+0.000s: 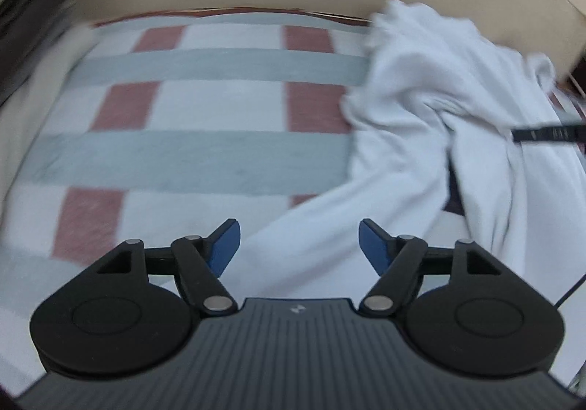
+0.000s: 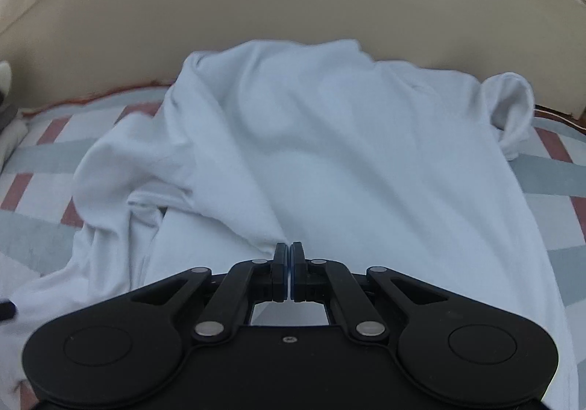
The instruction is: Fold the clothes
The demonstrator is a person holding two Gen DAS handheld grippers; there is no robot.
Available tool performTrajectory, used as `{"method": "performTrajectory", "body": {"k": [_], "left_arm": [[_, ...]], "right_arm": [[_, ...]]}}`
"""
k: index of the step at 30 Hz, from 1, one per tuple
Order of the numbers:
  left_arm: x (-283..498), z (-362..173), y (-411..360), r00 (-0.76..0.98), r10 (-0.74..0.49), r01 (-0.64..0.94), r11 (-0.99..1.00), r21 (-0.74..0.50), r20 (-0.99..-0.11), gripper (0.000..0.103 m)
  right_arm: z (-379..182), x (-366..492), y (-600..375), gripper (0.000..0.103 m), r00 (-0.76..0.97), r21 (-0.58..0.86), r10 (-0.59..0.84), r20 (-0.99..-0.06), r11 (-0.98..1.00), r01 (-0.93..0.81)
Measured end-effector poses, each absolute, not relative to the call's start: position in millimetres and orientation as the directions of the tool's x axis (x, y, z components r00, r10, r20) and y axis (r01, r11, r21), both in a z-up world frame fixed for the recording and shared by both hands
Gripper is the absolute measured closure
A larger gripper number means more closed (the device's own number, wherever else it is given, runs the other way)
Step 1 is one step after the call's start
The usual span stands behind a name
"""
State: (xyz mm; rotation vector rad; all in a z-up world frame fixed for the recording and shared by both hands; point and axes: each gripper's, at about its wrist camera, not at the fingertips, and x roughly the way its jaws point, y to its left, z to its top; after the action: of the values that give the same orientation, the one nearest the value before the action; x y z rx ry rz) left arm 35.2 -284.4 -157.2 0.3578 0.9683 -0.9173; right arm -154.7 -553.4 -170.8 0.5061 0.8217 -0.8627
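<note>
The right tool (image 2: 292,249) has its black fingers pressed together, pinching a fold of a white T-shirt (image 2: 329,161). The left tool (image 1: 299,239) is spread wide with blue pads (image 1: 223,245) apart, holding nothing, above the shirt's near edge. The shirt lies rumpled on a checked bedspread (image 1: 205,106) of red, grey and white, with a beige wall (image 2: 293,3) at the far side.

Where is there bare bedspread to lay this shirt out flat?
The widest bare patch is the checked bedspread left of the white shirt, bordered by the cream wall behind and the open left gripper in front. The right side is crowded: the bunched shirt covers it, pinched by the right gripper, leaving only narrow bedspread strips at the edges.
</note>
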Motion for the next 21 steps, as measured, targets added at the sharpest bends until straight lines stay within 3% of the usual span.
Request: {"method": "performTrajectory", "body": {"k": [6,13,21], "left_arm": [[34,-169,-303,0.246,-0.507,0.79,0.599,-0.132,-0.826,0.024],[43,-156,-287,0.192,-0.586,0.769,0.588,-0.25,-0.788,0.023],[27,-171,-302,0.174,-0.529,0.825,0.539,-0.171,-0.831,0.019]], "right_arm": [[-164,-153,-565,0.103,0.404,0.064,-0.462,-0.789,0.592,0.803],[-169,-157,-572,0.102,0.382,0.055,-0.454,-0.805,0.583,0.81],[-182,-156,-571,0.097,0.341,0.036,-0.428,-0.837,0.579,0.815]]}}
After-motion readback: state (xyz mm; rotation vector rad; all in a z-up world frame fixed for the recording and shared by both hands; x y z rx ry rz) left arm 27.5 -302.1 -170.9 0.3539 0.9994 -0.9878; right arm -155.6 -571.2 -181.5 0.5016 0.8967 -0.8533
